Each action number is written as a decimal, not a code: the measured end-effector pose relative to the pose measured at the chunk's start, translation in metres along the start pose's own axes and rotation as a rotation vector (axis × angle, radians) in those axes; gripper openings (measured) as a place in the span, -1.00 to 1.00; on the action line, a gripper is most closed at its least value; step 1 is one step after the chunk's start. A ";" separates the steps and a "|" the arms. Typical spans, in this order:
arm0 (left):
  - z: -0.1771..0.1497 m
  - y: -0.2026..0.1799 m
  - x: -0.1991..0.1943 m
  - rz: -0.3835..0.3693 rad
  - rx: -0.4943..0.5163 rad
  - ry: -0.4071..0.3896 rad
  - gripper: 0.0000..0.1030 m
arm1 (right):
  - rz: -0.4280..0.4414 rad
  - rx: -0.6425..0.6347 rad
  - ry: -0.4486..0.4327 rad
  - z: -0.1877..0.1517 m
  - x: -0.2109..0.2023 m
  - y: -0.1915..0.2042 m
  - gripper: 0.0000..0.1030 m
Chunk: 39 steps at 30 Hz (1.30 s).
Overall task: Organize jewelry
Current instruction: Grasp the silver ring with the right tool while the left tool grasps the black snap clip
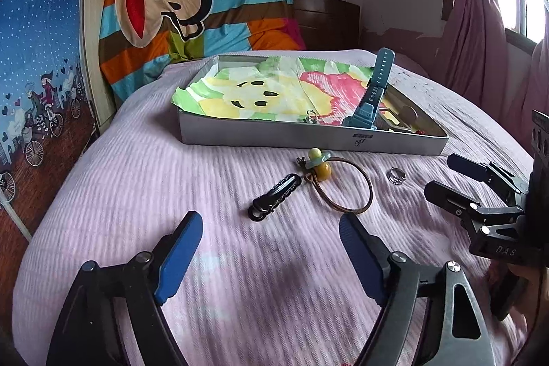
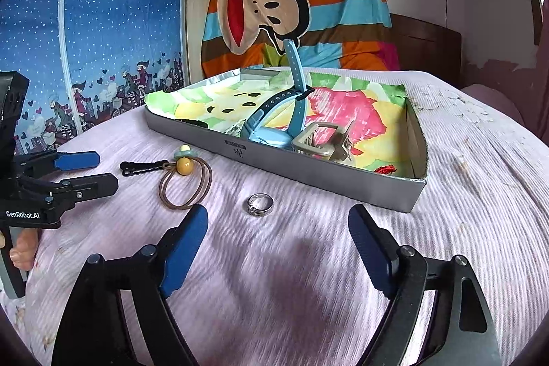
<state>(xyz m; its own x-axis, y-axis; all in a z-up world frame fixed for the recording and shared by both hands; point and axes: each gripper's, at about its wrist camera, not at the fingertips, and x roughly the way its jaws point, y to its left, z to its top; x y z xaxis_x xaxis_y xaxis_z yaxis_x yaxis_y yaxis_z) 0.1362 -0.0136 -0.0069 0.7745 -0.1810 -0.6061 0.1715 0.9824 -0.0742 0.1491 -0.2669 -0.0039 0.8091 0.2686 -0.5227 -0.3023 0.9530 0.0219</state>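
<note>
We hold both claws, left claw (image 1: 271, 254) and right claw (image 2: 278, 249), apart and empty; watch (image 2: 274, 119) sits in the tray (image 2: 308, 174) at centre frame (ring (image 2: 260, 204), hair tie (image 2: 187, 186), clip (image 2: 144, 167) remain on the bed (image 2: 463, 194)).

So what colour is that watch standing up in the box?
The watch is blue, strap and case alike; the right wrist view shows it best.

Striped monkey blanket (image 1: 192, 9), blue wardrobe (image 2: 103, 23), pink curtain (image 1: 480, 33)
</note>
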 end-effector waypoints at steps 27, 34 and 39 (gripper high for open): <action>0.006 0.001 0.043 -0.071 -0.042 0.102 -0.67 | 0.104 0.062 0.098 -0.002 0.050 -0.003 -0.59; 0.003 -0.003 0.040 -0.085 -0.022 0.088 -0.67 | 0.114 0.047 0.093 -0.004 0.048 0.000 -0.64; -0.001 -0.001 0.035 -0.099 -0.037 0.069 -0.67 | 0.128 0.073 0.069 -0.006 0.042 -0.006 -0.64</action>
<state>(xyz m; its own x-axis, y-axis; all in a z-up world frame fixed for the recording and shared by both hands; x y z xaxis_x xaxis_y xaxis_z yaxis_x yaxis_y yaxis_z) 0.1631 -0.0213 -0.0287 0.7107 -0.2747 -0.6476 0.2214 0.9612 -0.1646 0.1815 -0.2621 -0.0309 0.7292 0.3810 -0.5685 -0.3612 0.9198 0.1531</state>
